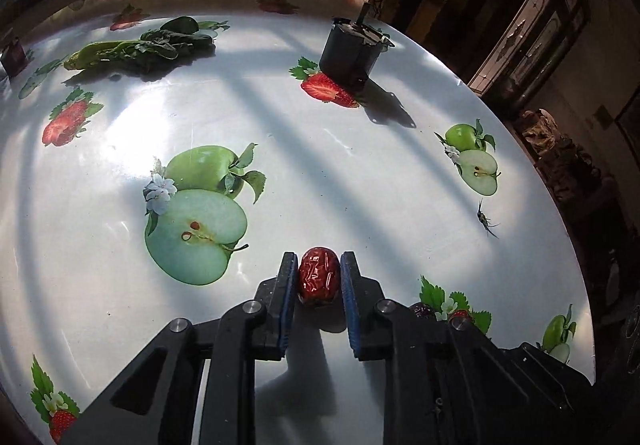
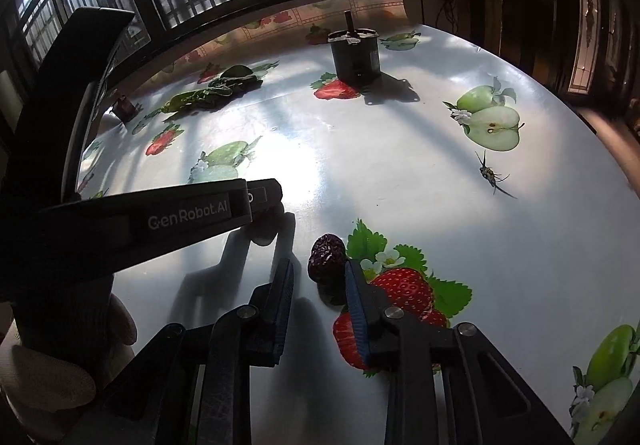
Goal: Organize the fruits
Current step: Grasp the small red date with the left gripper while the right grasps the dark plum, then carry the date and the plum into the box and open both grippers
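Red and wrinkled, a dried jujube point(image 1: 319, 279) is clamped between the blue pads of the left gripper point(image 1: 319, 265), low over the glossy white tablecloth printed with apples and strawberries point(image 1: 360, 165). A darker, purplish dried jujube point(image 2: 326, 257) is seen at the tips of the right gripper point(image 2: 320, 269), touching its right finger; the jaws are narrowed, though a firm hold cannot be told. A black cylindrical container point(image 2: 354, 55) and a bunch of green leafy vegetables point(image 1: 140, 49) are placed well apart at the far side.
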Motion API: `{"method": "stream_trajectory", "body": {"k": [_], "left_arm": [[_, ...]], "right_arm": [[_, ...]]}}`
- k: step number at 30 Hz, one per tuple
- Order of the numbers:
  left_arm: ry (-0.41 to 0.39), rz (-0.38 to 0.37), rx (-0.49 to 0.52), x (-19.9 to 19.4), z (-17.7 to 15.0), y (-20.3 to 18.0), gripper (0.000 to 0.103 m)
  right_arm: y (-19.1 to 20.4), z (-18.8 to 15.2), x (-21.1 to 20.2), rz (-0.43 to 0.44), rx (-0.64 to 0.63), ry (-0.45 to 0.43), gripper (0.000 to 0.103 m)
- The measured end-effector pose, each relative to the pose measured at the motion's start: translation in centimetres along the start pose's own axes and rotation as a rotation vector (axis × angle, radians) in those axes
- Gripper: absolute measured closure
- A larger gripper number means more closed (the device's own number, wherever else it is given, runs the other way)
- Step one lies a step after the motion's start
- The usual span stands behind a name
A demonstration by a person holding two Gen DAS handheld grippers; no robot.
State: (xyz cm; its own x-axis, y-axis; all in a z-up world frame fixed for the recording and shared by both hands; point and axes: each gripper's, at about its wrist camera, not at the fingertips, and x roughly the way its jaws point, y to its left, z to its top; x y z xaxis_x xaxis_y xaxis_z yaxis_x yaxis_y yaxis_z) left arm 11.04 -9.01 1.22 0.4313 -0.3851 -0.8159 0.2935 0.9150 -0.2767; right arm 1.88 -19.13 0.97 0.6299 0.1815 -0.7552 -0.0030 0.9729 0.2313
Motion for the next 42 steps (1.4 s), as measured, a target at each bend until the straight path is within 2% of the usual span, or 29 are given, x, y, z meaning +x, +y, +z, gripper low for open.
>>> {"method": "stream_trajectory", "body": {"k": [2, 5, 11, 17, 20, 22, 25, 32, 38, 42], "left_arm": [[-0.008, -0.001, -0.008, -0.9, -0.4, 0.3, 0.082], [-0.034, 0.001, -0.011, -2.9, -1.0, 0.9, 0.082], [-0.090, -0.027, -0.067, -8.0, -3.4, 3.5, 0.082], [-0.116, -0.040, -0.145, -11.1, -6.6, 6.4, 0.082], [-0.131, -0.036, -0.178, -12.3, -7.9, 7.8, 0.082], [-0.135, -0.042, -0.198, -13.0, -8.6, 8.4, 0.082], [-0.147, -0.035, -0.209, -13.7, -9.4, 8.8, 0.082], [-0.162, -0.044, -0.225, -15.3, -10.6, 9.4, 0.082], [-0.209, -0.025, -0.221, -17.4, -11.1, 10.1, 0.082], [-0.232, -0.020, -0.244, -19.3, -12.2, 11.2, 0.082]], "right_arm": [[-0.1, 0.0, 0.0, 0.001, 0.004, 0.000, 0.083], [-0.4, 0.0, -0.3, 0.010, 0.017, -0.007, 0.084], [-2.4, 0.2, -1.8, 0.130, 0.134, -0.058, 0.084], [-3.5, 0.5, -2.2, 0.216, 0.211, -0.078, 0.087], [-2.5, 0.6, -1.9, 0.145, 0.163, -0.083, 0.087], [-1.8, 0.7, -1.0, 0.098, 0.123, -0.051, 0.081], [-1.4, 0.4, 0.1, 0.073, 0.083, 0.005, 0.080], [-0.4, -0.4, -0.3, 0.030, 0.004, 0.016, 0.079], [2.5, -1.8, -0.8, -0.085, -0.152, 0.005, 0.083], [2.8, -2.2, -2.1, -0.051, -0.137, -0.021, 0.084]]}}
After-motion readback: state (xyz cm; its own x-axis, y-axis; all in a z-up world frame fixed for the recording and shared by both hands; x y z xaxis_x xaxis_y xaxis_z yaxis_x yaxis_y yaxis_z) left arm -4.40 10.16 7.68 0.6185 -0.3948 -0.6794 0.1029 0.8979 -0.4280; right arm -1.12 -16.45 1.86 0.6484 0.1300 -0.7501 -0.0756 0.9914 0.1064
